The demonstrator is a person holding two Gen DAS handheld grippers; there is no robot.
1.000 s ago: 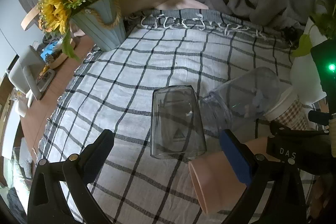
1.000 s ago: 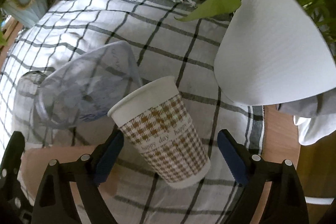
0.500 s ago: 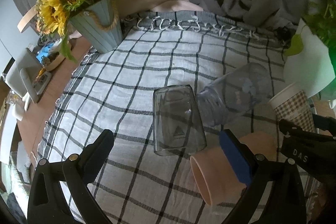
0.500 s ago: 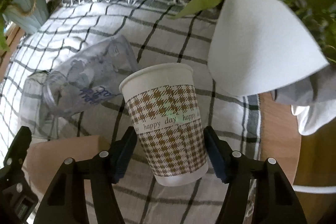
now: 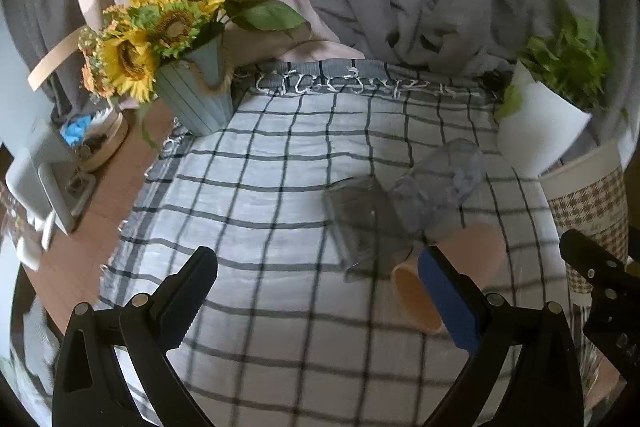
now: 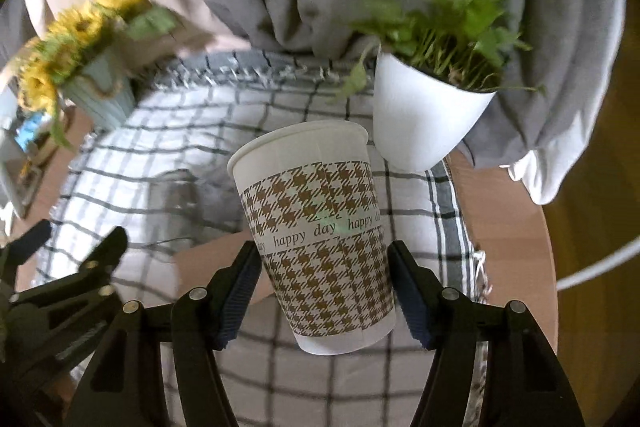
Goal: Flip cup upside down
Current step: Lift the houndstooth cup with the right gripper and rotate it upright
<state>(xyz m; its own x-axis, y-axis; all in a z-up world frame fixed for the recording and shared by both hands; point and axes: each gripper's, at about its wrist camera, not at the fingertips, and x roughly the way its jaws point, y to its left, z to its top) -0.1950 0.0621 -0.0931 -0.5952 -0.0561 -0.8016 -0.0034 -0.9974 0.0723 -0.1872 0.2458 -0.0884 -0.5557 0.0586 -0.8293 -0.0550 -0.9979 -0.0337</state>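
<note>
Table (image 5: pixel 60 267): wood top, mostly covered by a white cloth (image 5: pixel 280 187) with dark check lines; fringed hem along the far edge. Grey and pale pink fabric drapes behind the far edge.

Far left corner: ribbed pale blue pot of sunflowers (image 5: pixel 196 99), partly on the cloth's corner. Far right corner: white pot with a green leafy plant (image 6: pixel 424 123).

Left gripper (image 5: pixel 320 291): jaws spread wide, nothing between them, hovering above the cloth's near half. One finger carries a blue pad.

Right gripper (image 6: pixel 324 291): jaws closed in against the lower body of the paper cup (image 6: pixel 320 227), one pad on each side. Cup is white with a brown houndstooth pattern and a band reading "happy day". It is held clear of the cloth, near the table's right edge, rim up and tilted a little to the left, base nearest the camera. In the left wrist view the same cup sits at the right margin, in front of the white pot.

On the cloth, right of centre, three cups lie on their sides, close together: a clear plastic cup (image 5: pixel 440 183) farthest back, a smoky grey tumbler (image 5: pixel 364 227) just beside it, and a terracotta-pink cup (image 5: pixel 452 267) nearest, mouth toward the camera, partly hidden behind the left gripper's blue pad. Contact between them cannot be told; the picture is blurred.
</note>
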